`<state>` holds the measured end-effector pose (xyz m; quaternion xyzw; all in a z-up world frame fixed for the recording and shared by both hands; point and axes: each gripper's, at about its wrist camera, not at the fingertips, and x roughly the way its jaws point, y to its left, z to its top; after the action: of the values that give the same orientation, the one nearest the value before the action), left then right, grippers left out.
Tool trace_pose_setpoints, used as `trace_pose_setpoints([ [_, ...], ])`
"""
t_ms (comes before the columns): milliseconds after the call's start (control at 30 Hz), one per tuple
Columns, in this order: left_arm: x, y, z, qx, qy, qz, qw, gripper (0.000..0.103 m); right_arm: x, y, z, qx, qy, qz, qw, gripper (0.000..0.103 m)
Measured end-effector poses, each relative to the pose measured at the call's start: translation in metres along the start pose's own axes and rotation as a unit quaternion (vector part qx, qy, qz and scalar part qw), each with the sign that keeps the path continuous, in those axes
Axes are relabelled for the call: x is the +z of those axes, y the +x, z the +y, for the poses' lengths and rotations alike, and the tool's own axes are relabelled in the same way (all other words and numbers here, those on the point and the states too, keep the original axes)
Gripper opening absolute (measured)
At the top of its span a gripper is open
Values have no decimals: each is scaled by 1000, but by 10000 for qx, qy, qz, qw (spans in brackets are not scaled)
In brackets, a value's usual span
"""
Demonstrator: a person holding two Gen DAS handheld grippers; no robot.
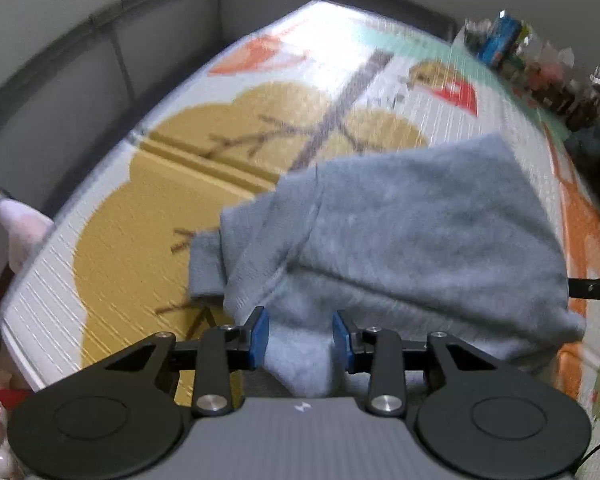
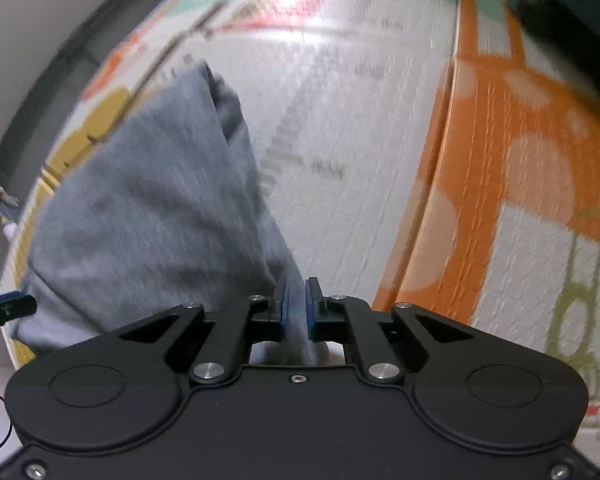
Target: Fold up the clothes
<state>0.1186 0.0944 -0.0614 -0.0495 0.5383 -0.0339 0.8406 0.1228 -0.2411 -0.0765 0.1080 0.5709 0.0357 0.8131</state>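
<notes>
My left tool has its blue pads set on either side of a thick bunch of grey garment, and the fabric fills the gap between them, so it is clamped on that wad of cloth. The cloth is soft and fleecy with a faintly mottled nap. It spreads forward and to the right of the tool in a rumpled, rounded heap, and a narrow ribbed cuff sticks out just to the left of the tool.

My right tool is pinched nearly together on a thin edge of the same grey garment. From there the fabric fans out ahead and to the left in a smooth, taut triangle with a folded seam along its far side.

Beneath both tools lies a foam play mat with a fine ridged surface, printed with mustard tree shapes, thin brown branches and orange blocks. A straight seam runs between its panels. Far ahead and to the right of my left tool, a blurred row of small bottles and boxes lines the mat's edge.
</notes>
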Motion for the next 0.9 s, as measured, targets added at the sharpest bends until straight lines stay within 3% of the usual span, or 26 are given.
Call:
trace_pose_setpoints([
  [167, 25, -22, 1, -104, -95, -382, 9992, 39, 28, -37, 15, 252, -154, -526, 9982, 8],
  [333, 46, -24, -7, -112, -105, -484, 9987, 40, 55, -42, 40, 380, -323, -695, 9963, 9],
  [633, 56, 11, -9, -146, -234, -167, 9995, 40, 84, -10, 81, 568, -345, -542, 9963, 9],
  [900, 52, 47, 4, -46, -353, 270, 9990, 40, 97, 21, 97, 406, -416, -401, 9975, 9],
])
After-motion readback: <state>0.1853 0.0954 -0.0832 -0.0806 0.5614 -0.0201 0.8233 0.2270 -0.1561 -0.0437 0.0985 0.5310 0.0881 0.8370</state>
